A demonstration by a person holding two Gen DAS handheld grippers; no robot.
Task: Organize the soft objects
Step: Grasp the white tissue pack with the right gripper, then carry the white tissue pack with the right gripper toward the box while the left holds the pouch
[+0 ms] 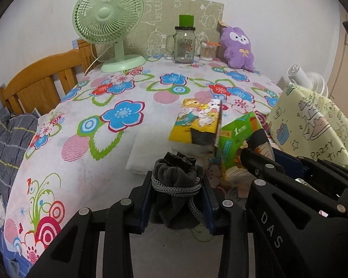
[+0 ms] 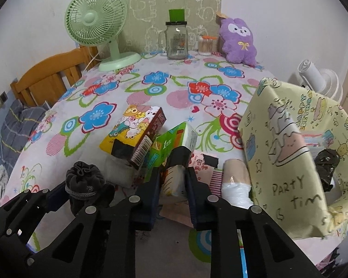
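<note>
My left gripper is shut on a dark grey drawstring pouch, held just above the flowered cloth; the pouch also shows in the right wrist view. My right gripper is shut on a tissue pack with a white and orange wrapper. A yellow cartoon tissue pack and a green tissue pack lean together just ahead of it. A yellow "party time" box stands to the right, with a black bundle inside. A purple plush sits at the back.
A green fan, a glass jar and a cotton swab cup stand along the far edge. A beige and white roll lies beside the box. A wooden bed frame is at left, a white fan at right.
</note>
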